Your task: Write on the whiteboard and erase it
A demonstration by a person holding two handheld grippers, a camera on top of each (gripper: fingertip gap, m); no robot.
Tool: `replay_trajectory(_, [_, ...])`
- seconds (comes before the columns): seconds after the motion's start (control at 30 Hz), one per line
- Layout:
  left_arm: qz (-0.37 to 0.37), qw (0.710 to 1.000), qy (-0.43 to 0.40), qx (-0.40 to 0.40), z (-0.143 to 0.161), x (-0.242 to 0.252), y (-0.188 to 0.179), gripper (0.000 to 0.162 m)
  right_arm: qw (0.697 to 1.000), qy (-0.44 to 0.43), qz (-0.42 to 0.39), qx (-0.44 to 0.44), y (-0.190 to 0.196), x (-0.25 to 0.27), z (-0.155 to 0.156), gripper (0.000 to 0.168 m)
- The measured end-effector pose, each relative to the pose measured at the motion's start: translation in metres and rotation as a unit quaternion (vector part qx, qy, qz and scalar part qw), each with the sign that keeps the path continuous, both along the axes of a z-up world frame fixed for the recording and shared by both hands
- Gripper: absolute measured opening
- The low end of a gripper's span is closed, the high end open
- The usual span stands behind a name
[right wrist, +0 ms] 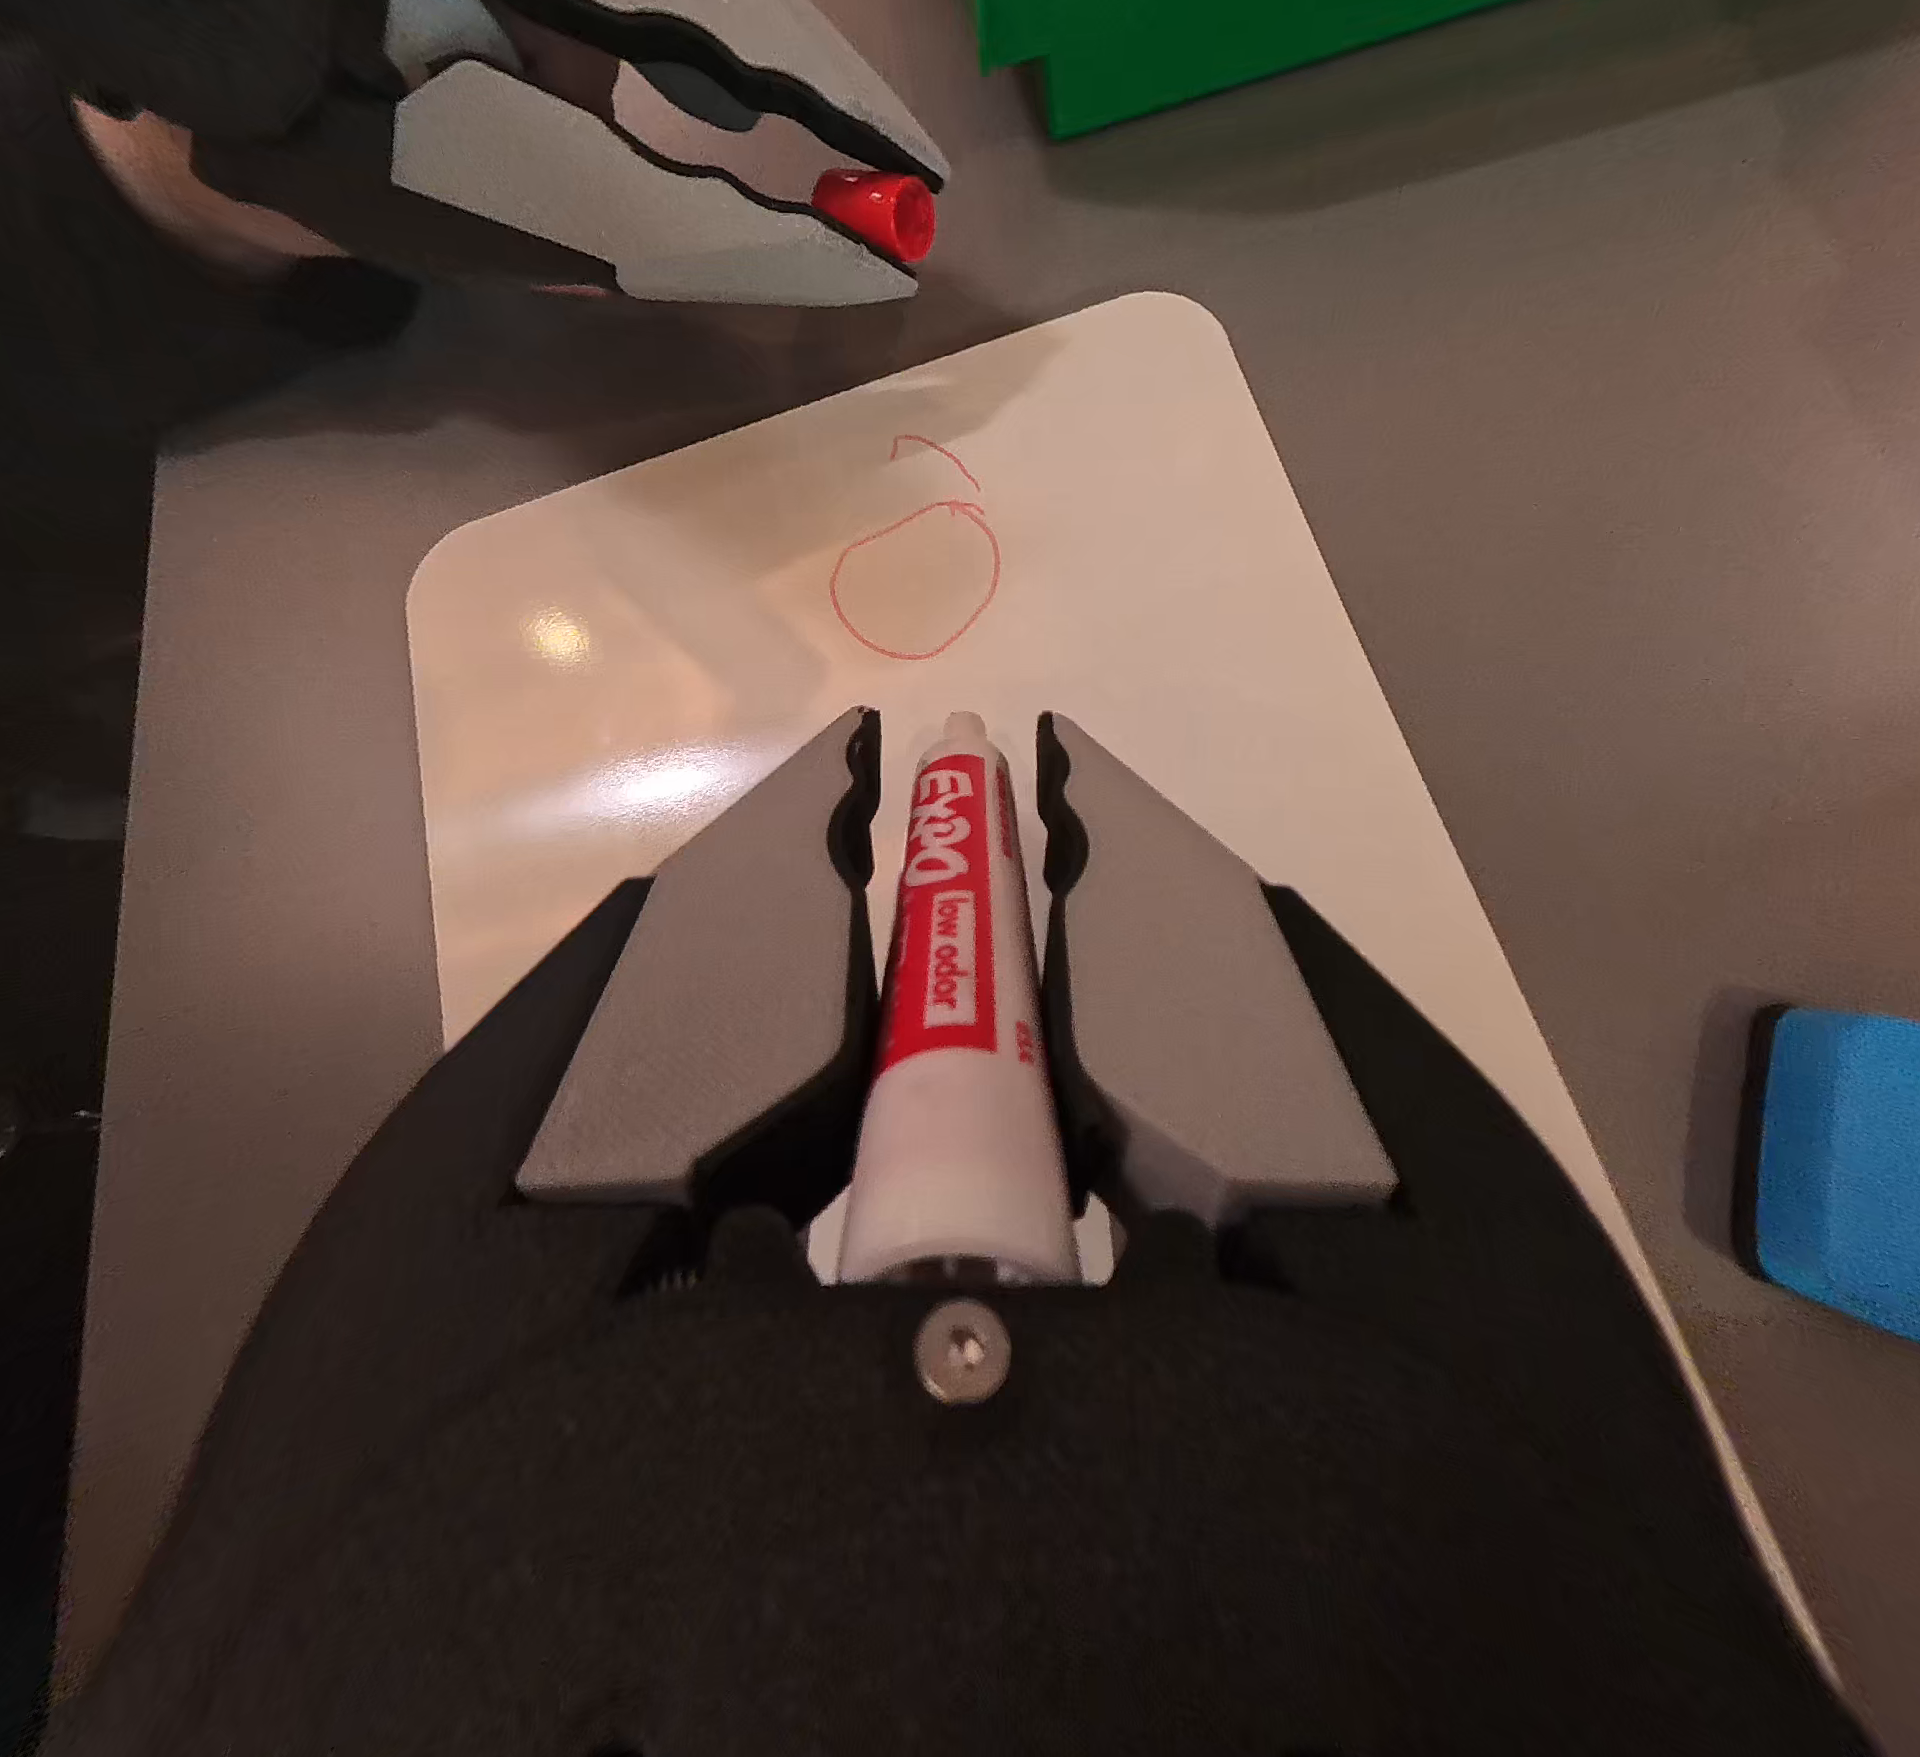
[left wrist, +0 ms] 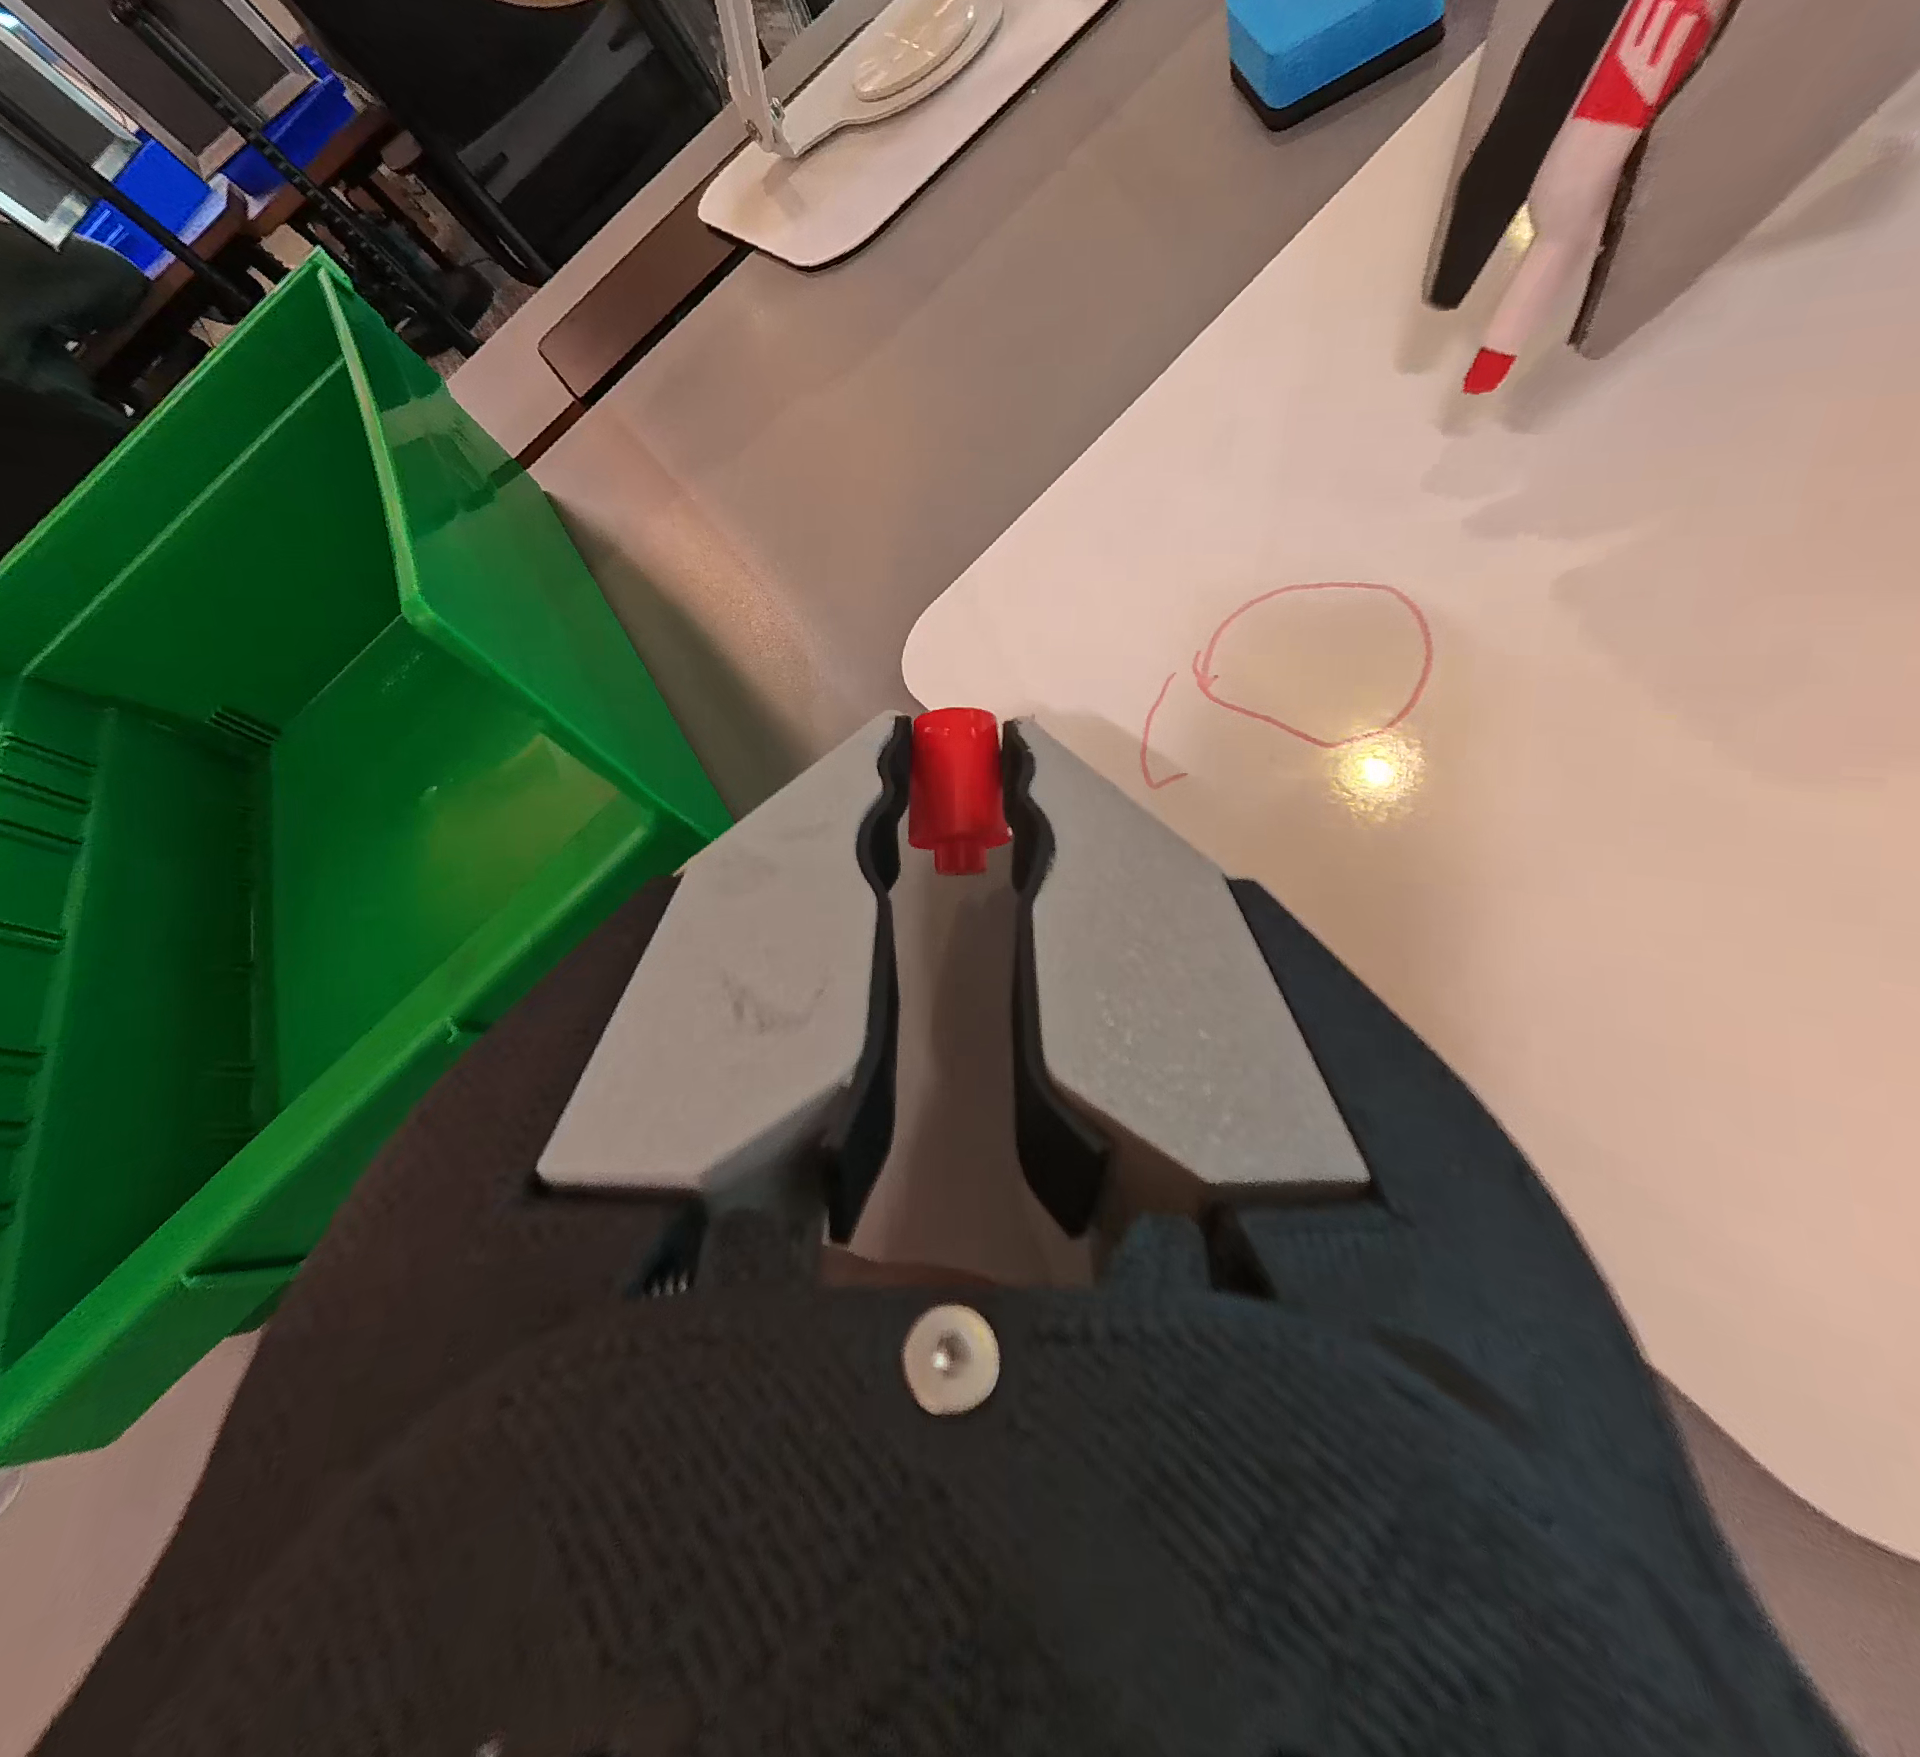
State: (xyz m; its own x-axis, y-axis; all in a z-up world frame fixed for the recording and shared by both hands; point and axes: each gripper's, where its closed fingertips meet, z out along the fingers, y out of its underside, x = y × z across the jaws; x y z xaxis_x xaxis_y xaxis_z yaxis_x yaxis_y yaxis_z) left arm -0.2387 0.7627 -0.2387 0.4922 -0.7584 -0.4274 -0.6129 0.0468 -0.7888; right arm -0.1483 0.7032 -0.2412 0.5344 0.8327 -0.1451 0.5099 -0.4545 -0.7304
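Grey worktop (right wrist: 1558, 481) fills most of what we see, with a white, round-cornered whiteboard (right wrist: 1195, 564) lying flat on it. Nearest us in the right wrist view, our right gripper (right wrist: 958, 731) has its fingers (right wrist: 748, 928) pinching a red-and-white dry-erase marker (right wrist: 951, 959) along its barrel, nib end forward over the board. Just beyond it sit a thin red circle (right wrist: 914, 580) and a short red stroke (right wrist: 935, 455) drawn on the surface. In the left wrist view the marker's red tip (left wrist: 1488, 369) appears at upper right, at or just above the board; we cannot tell whether it touches.

At the lower centre of the left wrist view, our left gripper (left wrist: 956, 731) has its fingers closed on the marker's red cap (left wrist: 954, 788) at their very ends, beside the board's corner.

To the left in that view stands a green plastic bin (left wrist: 312, 668) on the worktop. Farther off, a blue eraser (left wrist: 1340, 3) with a black underside rests just past the board's edge, and a white lamp-like stand base (left wrist: 935, 97) lies beyond, toward the top centre.
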Motion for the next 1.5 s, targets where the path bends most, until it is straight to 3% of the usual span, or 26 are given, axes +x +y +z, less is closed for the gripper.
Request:
replay_trajectory(0.2, [-0.001, 1.0, -0.003, -0.001, 0.001, 0.0, 0.0, 0.016, 0.995, -0.017, 0.084, 0.047, -0.006, -0.005, 0.004, 0.028])
replay_trajectory(0.63, [-0.001, 1.0, -0.007, 0.0, 0.003, 0.0, 0.0, 0.016, 0.981, -0.12, 0.148, 0.044, 0.002, -0.003, -0.006, 0.028])
replay_trajectory(1.5, [-0.001, 1.0, -0.011, -0.002, 0.004, -0.001, -0.001, 0.016, 0.97, -0.184, 0.156, 0.02, 0.009, -0.004, -0.025, 0.029])
